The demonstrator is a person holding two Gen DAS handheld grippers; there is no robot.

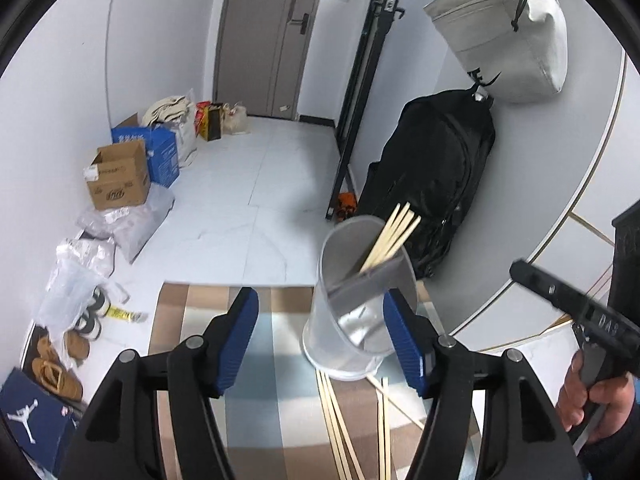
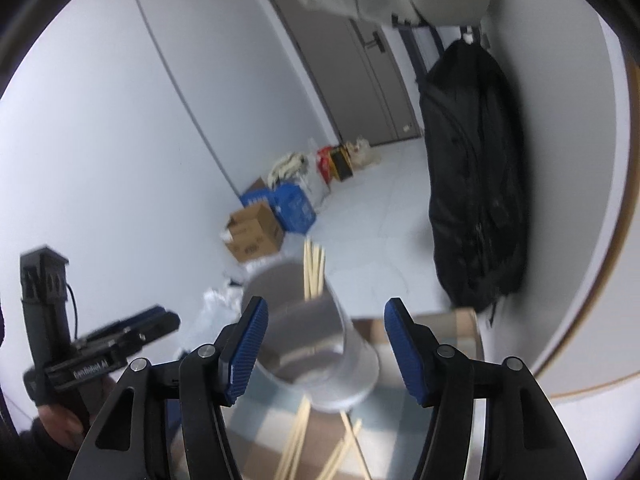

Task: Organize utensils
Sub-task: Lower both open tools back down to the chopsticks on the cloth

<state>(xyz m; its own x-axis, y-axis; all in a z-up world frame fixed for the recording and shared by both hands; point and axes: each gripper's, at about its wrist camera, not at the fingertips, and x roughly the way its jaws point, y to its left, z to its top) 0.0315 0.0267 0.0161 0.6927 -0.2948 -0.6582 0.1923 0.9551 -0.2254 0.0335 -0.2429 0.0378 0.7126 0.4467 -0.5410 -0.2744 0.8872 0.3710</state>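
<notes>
At the bottom of the left wrist view, the left gripper (image 1: 320, 344) stood with its blue pads apart, grasping nothing. The clear plastic cup (image 1: 356, 300) rose just inside its right-hand pad; whether that pad touched the cup's wall could not be told, and the left-hand pad stood well clear of it. The cup stood upright on a striped cloth (image 1: 276, 364) of brown, white and pale blue bands, with a grey divider inside it. Several bamboo chopsticks (image 1: 394, 236) leaned out of the cup toward the upper right. More loose chopsticks (image 1: 340, 432) lay flat on the cloth below the cup, near the bottom centre of the frame. At the lower right edge, a hand (image 1: 596, 396) held the black handle of the other tool.

Low in the right wrist view, the right gripper (image 2: 326, 344) was likewise spread, empty, with the cup (image 2: 320, 356) seen between its pads and beyond them, apart from the right-hand pad. The picture was blurred, so contact with the left-hand pad could not be judged. Chopsticks (image 2: 314, 268) stuck up from the cup's mouth, and loose ones (image 2: 296, 440) lay on the cloth beneath it. At the lower left, the left gripper (image 2: 160, 320) appeared from the side, gripped by a hand (image 2: 60, 420).

A black backpack (image 1: 436, 172) hung against the wall at the right, under a pale grey bag (image 1: 504, 28). Cardboard boxes (image 1: 120, 176) sat on the floor at the left.
</notes>
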